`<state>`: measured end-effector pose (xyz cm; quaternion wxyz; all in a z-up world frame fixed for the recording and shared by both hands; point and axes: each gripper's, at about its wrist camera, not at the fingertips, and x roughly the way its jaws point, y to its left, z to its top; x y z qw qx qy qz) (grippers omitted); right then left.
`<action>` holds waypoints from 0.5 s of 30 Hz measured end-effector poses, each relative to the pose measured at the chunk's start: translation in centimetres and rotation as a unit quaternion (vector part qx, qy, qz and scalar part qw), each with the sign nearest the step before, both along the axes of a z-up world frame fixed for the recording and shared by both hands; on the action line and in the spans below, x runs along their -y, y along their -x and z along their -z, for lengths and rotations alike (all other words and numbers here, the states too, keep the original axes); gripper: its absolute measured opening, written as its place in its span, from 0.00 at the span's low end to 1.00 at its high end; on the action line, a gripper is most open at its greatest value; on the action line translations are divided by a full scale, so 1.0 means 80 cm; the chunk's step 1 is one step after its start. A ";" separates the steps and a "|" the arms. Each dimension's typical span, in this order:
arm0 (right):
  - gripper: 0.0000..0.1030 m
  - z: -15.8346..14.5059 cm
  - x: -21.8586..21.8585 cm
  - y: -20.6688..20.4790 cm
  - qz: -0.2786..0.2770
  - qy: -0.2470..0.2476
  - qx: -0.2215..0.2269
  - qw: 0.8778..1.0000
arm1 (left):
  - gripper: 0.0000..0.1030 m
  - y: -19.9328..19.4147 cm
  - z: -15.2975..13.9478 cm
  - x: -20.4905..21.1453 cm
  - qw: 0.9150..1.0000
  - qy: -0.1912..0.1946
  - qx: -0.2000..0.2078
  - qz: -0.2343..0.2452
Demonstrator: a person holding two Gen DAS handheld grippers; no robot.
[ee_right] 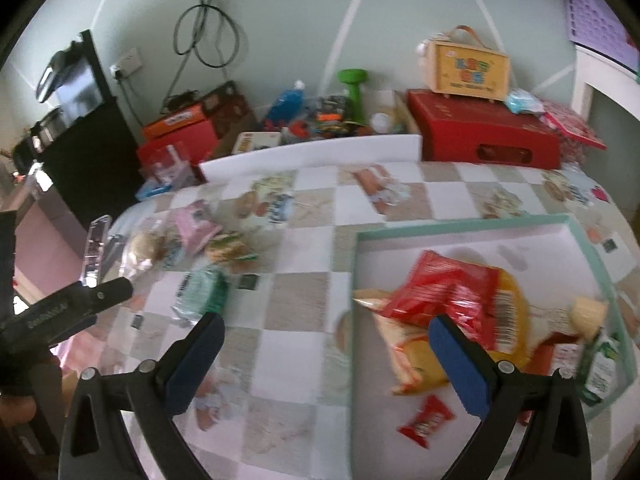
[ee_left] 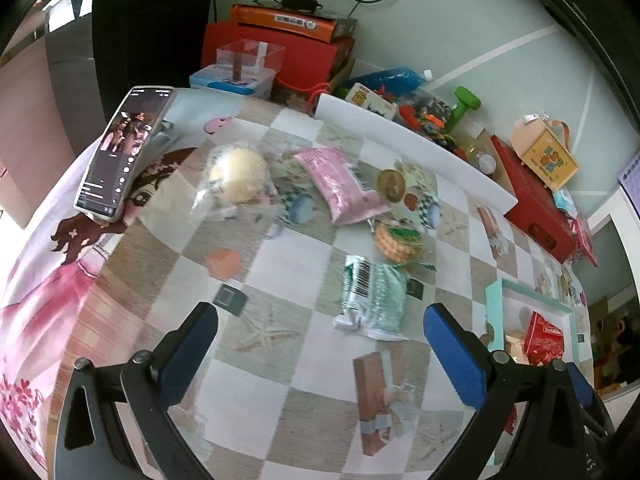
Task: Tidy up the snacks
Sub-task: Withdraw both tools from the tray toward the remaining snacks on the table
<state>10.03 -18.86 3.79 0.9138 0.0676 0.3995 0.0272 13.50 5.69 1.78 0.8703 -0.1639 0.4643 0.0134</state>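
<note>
Loose snacks lie on the checkered tablecloth: a green-white packet (ee_left: 370, 296), a pink packet (ee_left: 344, 186), a round bun in clear wrap (ee_left: 236, 174), a yellow cracker pack (ee_left: 398, 240) and a gold coin-like sweet (ee_left: 391, 186). My left gripper (ee_left: 320, 320) hovers open just short of the green-white packet. A mint-rimmed tray (ee_right: 460, 230) holds a red packet (ee_right: 448, 296), a yellow packet (ee_right: 416, 360), a small red candy (ee_right: 426, 420) and a green sachet (ee_right: 600, 368). My right gripper (ee_right: 328, 336) is open over the tray's left edge, holding nothing.
A phone (ee_left: 120, 152) leans on a stand at the table's left. A white board (ee_left: 416, 136) lines the far edge, with red boxes (ee_right: 484, 128), a wooden toy box (ee_right: 466, 66), a green dumbbell (ee_left: 464, 106) and clutter behind. The left gripper's body (ee_right: 68, 308) shows at the right wrist view's left.
</note>
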 end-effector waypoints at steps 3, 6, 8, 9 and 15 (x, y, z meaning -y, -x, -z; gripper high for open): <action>1.00 0.004 -0.016 -0.005 -0.016 -0.012 0.010 1.000 | 0.99 0.000 -0.001 -0.010 1.000 -0.003 0.009 -0.002; 1.00 0.012 -0.032 -0.012 -0.030 -0.017 0.005 0.999 | 0.99 -0.002 0.001 -0.017 1.000 -0.017 0.017 -0.003; 1.00 0.018 -0.044 -0.017 -0.042 -0.020 -0.003 0.999 | 0.99 -0.005 0.005 -0.023 1.000 -0.013 0.015 -0.001; 1.00 0.020 -0.048 -0.018 -0.047 -0.022 -0.004 0.999 | 0.99 -0.007 0.006 -0.026 1.000 -0.009 0.016 -0.002; 1.00 0.032 -0.062 -0.020 -0.061 -0.032 0.009 0.998 | 0.99 -0.012 0.009 -0.036 1.000 0.005 0.022 -0.001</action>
